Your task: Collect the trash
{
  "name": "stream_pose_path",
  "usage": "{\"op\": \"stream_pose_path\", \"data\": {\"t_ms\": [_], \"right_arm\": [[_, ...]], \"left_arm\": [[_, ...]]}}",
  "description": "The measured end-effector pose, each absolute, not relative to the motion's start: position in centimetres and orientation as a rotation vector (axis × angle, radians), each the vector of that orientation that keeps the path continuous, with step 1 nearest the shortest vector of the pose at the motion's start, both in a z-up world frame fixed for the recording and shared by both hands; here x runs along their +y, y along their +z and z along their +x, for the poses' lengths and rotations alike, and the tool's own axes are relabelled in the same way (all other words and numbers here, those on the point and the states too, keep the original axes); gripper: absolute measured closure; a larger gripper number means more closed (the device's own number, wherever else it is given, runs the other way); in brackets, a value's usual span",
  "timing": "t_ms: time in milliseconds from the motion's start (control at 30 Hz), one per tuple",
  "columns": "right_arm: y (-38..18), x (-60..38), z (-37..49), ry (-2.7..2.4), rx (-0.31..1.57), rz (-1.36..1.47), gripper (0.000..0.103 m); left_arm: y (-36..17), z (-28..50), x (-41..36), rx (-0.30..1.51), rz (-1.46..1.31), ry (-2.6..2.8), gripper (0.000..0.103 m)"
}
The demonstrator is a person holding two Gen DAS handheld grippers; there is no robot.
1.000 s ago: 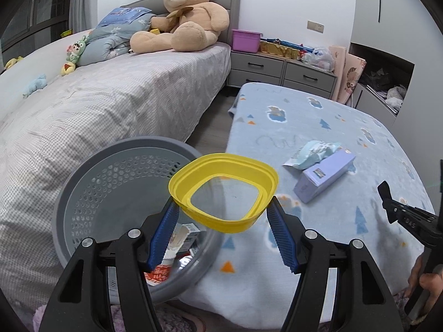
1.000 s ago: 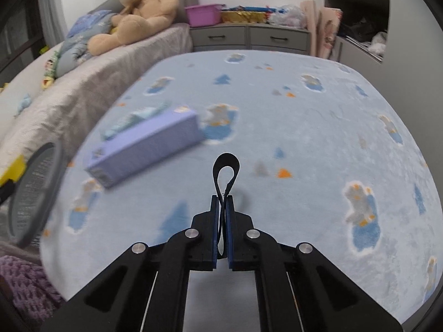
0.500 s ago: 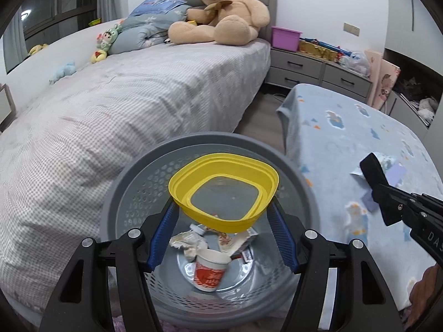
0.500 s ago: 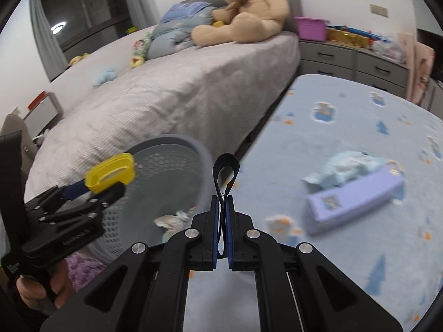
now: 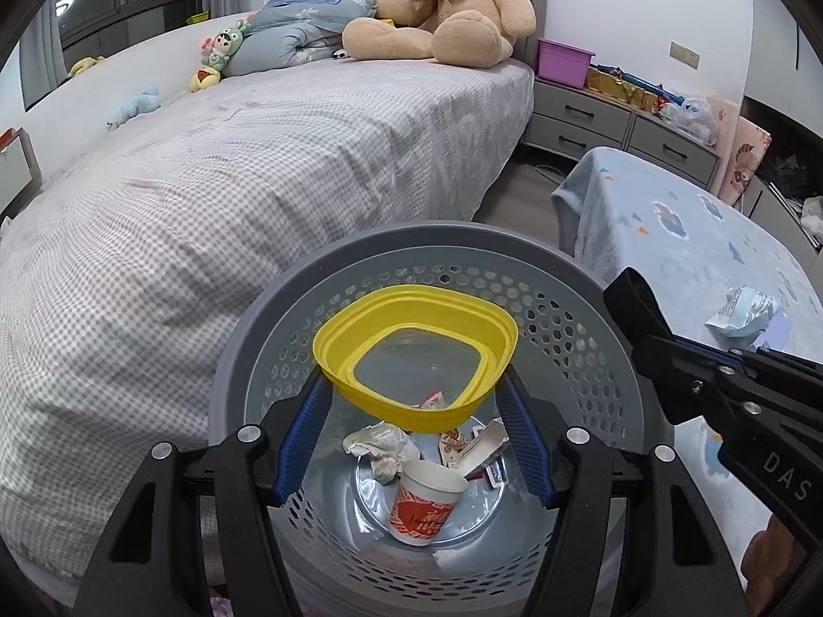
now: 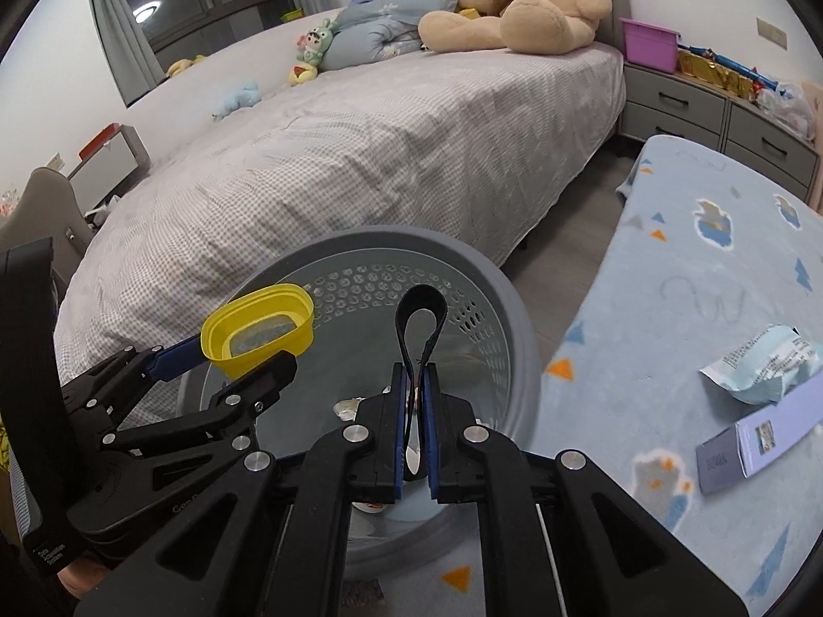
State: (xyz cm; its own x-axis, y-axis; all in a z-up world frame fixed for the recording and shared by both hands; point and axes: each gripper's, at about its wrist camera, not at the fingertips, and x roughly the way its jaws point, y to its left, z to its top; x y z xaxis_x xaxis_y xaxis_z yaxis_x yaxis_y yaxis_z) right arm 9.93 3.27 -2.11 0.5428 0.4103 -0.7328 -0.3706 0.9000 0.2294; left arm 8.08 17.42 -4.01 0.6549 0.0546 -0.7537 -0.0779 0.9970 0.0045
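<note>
Left wrist view: left gripper [image 5: 414, 401] grasps yellow bowl [image 5: 414, 355] by its sides, over the grey basket [image 5: 288, 308].
Right wrist view: right gripper [image 6: 414, 396] nearly clenched on a black loop strap [image 6: 419, 316], a thin gap between pads; it hangs over the basket mouth too.
Basket contents: paper cup [image 5: 424, 501], crumpled wrappers [image 5: 383, 445] on the bottom.
Left to collect: blue packet [image 6: 761, 365] and purple box [image 6: 756, 437] on the blue blanket [image 6: 694, 283], near its basket-side edge, touching each other.
Step in hand: drop both items, I judge. Do it well: let go only while each sits inside the rim, not over it; bowl is wide, so release it centred and level; strap is light and may cling to a pad, so spread wide.
Vs 1 s ago: both views have swung from the blanket to the basket; strap then hung over the blanket. Right jaws have just eased apart a touch, strap between them.
</note>
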Motion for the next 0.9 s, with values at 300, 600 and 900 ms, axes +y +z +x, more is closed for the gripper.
{"op": "stream_pose_path", "data": {"t_ms": [300,600,900], "right_arm": [[-1.9,3.9,9.7,0.467,0.848,0.025,0.058],[-2.0,3.5,9.5,0.446,0.846,0.029,0.058],[-2.2,2.5,8.8,0.407,0.849,0.052,0.054]], "left_arm": [[-3.8,8.0,18.3,0.847,-0.054,0.114,0.033],[-3.7,7.8,18.9,0.841,-0.071,0.142,0.031],[-3.8,8.0,18.9,0.845,-0.077,0.138,0.031]]}}
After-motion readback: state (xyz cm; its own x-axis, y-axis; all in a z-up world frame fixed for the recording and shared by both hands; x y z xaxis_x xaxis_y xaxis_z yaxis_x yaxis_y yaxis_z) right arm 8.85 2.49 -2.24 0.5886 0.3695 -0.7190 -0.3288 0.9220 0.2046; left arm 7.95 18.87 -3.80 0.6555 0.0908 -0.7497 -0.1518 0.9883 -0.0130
